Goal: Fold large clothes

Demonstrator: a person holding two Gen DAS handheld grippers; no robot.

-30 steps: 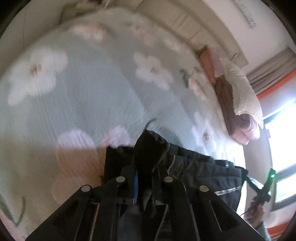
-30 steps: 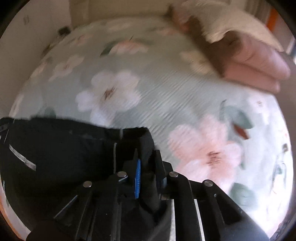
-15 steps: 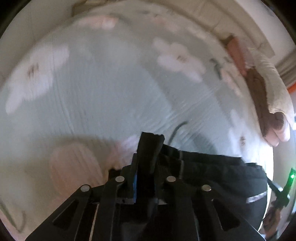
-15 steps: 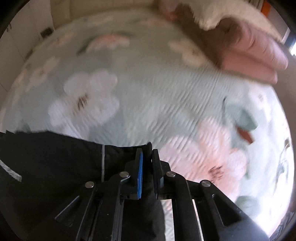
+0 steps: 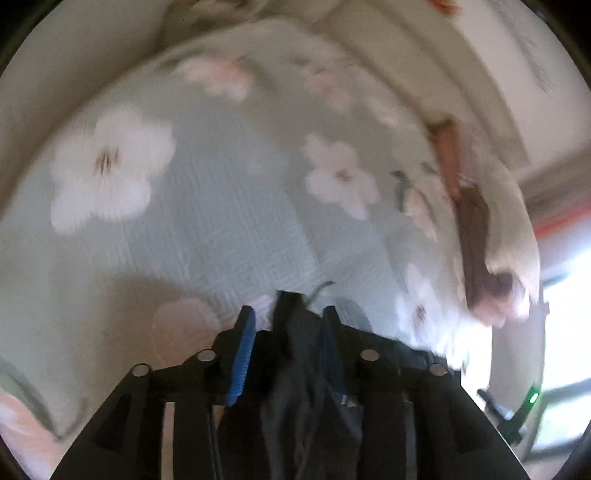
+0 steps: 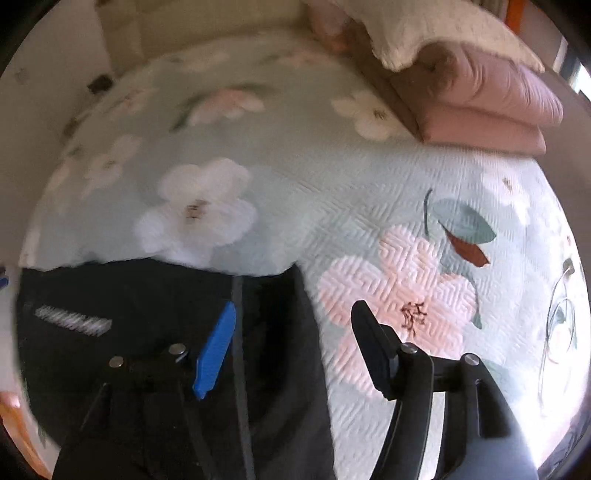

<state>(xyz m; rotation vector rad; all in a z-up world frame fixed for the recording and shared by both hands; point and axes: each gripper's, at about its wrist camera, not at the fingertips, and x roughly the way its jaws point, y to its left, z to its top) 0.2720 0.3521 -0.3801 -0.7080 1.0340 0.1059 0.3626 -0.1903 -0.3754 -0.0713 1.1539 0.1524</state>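
Note:
A black garment (image 6: 155,317) with a grey reflective strip lies on a pale green floral bedspread (image 6: 295,177). In the right wrist view my right gripper (image 6: 295,317) has its jaws opening wide; the garment's corner lies flat between them, and neither pad presses on it. In the left wrist view my left gripper (image 5: 290,317) is opening too. A raised fold of the black garment (image 5: 295,339) still stands between its fingers, close against the right finger, with a gap to the blue pad (image 5: 242,354) on the left.
Folded pink and brown bedding (image 6: 491,114) with a cream blanket (image 6: 424,33) on top is stacked at the far right of the bed. A headboard and wall lie beyond. The other gripper's green light (image 5: 533,398) shows by the bright window.
Both grippers were shut on the black garment's edge and have now opened. The garment's right corner has dropped flat onto the bedspread; the left fold still stands between the left fingers.

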